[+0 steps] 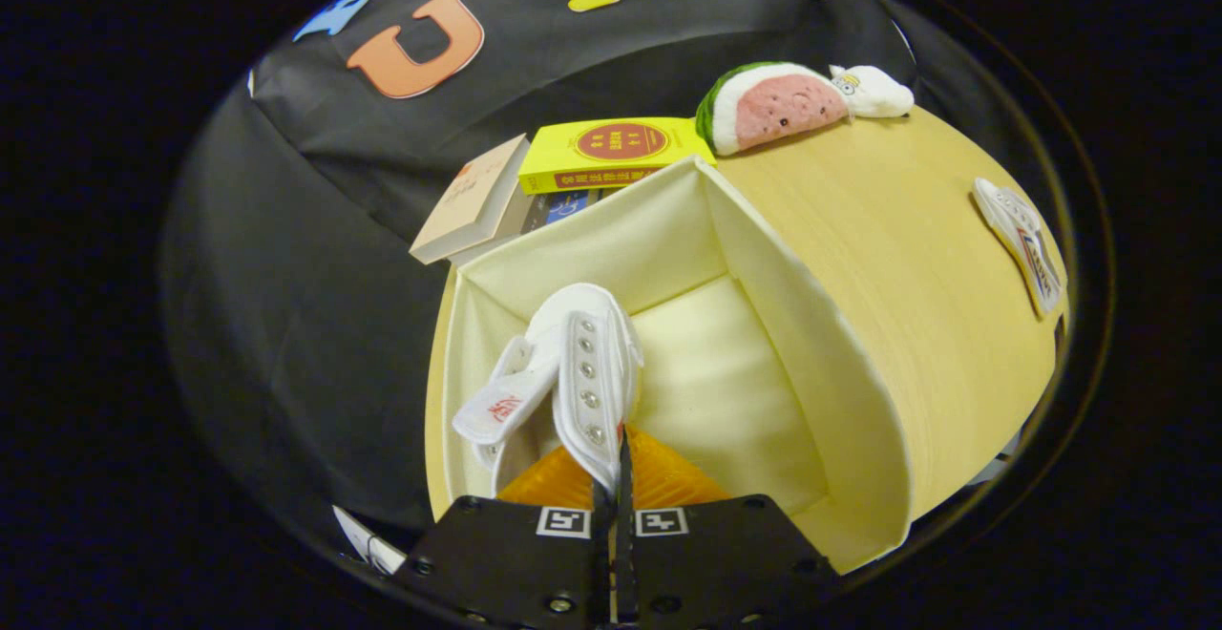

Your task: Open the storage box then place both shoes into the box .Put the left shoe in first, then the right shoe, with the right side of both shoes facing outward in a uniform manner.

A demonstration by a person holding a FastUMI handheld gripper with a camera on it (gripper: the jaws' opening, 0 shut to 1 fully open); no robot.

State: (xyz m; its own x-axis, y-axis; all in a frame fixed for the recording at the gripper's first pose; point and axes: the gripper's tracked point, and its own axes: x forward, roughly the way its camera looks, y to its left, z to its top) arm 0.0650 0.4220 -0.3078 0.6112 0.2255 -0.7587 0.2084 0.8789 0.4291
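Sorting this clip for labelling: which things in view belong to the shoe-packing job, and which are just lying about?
Job:
- open cream fabric storage box
- white lace-up canvas shoe, gripped over the box, fingers closed on its eyelet edge
- second white canvas shoe, on the wooden table

Lying about:
- watermelon-slice plush toy
- small white plush toy
- yellow book
- beige book

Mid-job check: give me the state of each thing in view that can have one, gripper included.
gripper: shut on the white shoe's eyelet flap.
white shoe: held inside the box, orange sole toward the fingers.
storage box: open.
second shoe: lying on the table, outside the box.
books: closed, behind the box.
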